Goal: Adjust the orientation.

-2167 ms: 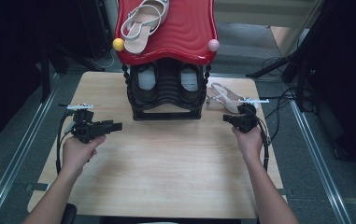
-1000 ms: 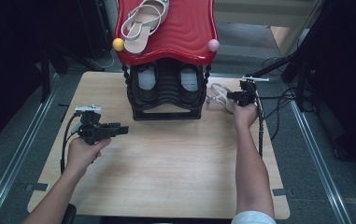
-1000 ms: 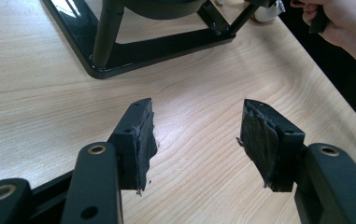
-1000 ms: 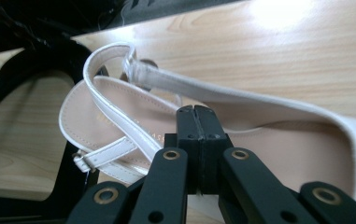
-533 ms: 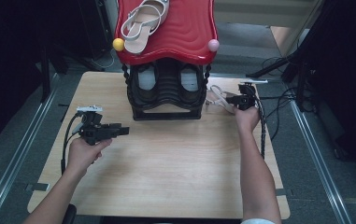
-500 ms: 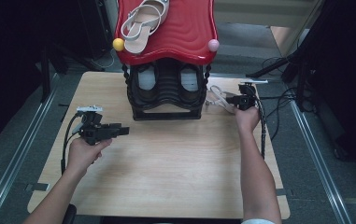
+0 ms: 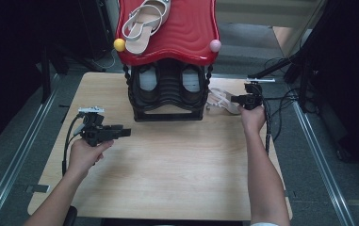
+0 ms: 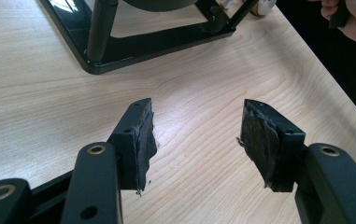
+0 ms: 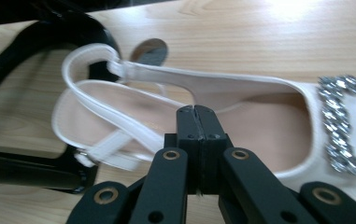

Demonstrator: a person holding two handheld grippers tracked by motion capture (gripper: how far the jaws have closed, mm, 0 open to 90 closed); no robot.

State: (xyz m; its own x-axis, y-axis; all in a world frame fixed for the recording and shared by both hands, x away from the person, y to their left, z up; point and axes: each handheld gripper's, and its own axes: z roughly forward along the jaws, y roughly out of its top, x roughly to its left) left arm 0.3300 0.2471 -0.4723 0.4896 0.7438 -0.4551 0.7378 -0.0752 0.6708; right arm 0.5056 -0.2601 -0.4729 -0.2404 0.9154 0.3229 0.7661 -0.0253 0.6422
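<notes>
A white strappy sandal (image 7: 219, 100) with a rhinestone buckle (image 9: 346, 126) lies on the wooden table (image 7: 167, 179), just right of a black shoe rack (image 7: 167, 94). My right gripper (image 7: 233, 99) is at the sandal; in the right gripper view (image 9: 196, 109) its jaws stand pressed together over the insole (image 9: 259, 112), with nothing visible between them. My left gripper (image 7: 126, 133) hovers over the left part of the table, pointing toward the rack. Its jaws (image 8: 196, 116) are wide apart with only bare wood between them.
The rack carries a red wavy top (image 7: 186, 33) with a second sandal (image 7: 144, 21) on it, and a yellow ball (image 7: 119, 44) and a pink ball (image 7: 215, 45) at its front corners. A pair of dark shoes (image 7: 146, 80) sits inside. Cables (image 7: 281, 101) trail off the right edge.
The right hand has reached forward and left from the open table to the sandal beside the rack, then held almost still. The left hand has barely shifted.
</notes>
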